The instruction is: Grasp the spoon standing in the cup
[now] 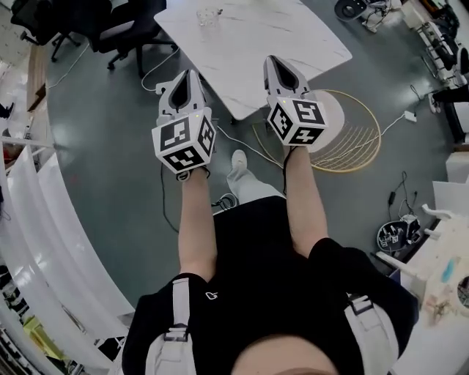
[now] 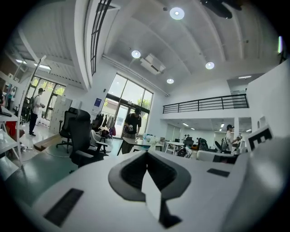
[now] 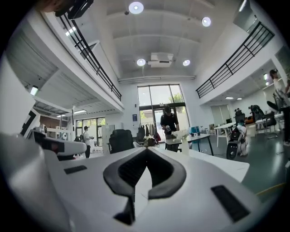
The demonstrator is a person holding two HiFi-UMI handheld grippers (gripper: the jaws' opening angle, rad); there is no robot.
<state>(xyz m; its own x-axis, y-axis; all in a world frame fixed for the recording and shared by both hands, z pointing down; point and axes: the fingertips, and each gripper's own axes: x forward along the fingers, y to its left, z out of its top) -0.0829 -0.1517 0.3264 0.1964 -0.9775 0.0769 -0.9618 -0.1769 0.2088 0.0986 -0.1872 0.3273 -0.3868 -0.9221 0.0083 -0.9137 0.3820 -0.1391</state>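
Though the right gripper (image 1: 277, 62) is shut, the cup (image 1: 209, 15) stands apart.

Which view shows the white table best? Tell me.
Head view: it looks down on most of the table top. The right gripper view shows only a low white strip of it beyond the jaws; in the left gripper view I cannot pick it out.

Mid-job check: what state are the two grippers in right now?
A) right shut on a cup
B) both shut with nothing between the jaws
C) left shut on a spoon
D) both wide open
B: in their own views the left gripper and the right gripper each show jaws meeting, with nothing between them.
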